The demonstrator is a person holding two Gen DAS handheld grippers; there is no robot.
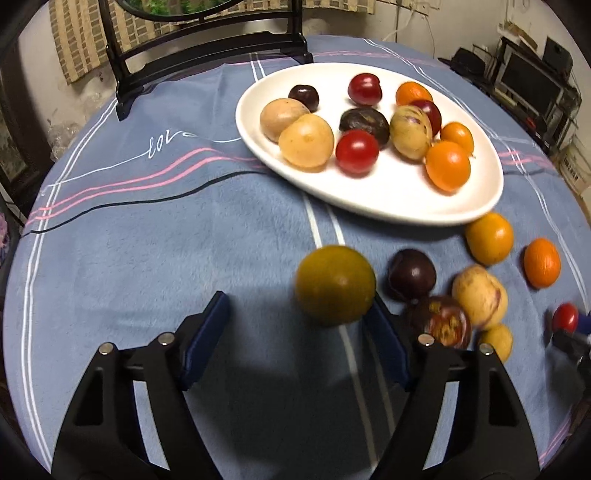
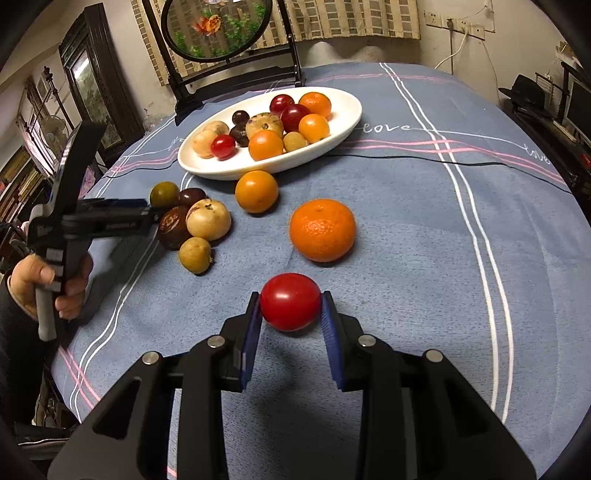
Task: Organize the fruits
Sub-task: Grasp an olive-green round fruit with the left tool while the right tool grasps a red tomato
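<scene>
A white oval plate (image 1: 369, 206) (image 2: 207, 166) at the back of the blue tablecloth holds several fruits. My left gripper (image 1: 299, 317) (image 2: 149, 210) stands open. A yellow-green round fruit (image 1: 335, 284) (image 2: 165, 194) lies on the cloth at its tips, close against the right-hand pad and well apart from the other. Beside it lie a dark plum (image 1: 412, 274), a pale fruit (image 1: 480, 295) and a brown fruit (image 1: 441, 321). My right gripper (image 2: 290, 306) is shut on a red tomato (image 2: 290, 301) (image 1: 565, 316), low over the near side of the table.
Loose on the cloth are a big mandarin (image 2: 322, 229), an orange (image 2: 256, 191) by the plate's rim and a small tan fruit (image 2: 195, 254). A round screen on a black stand (image 2: 218, 29) stands behind the plate. A hand (image 2: 48, 284) holds the left gripper.
</scene>
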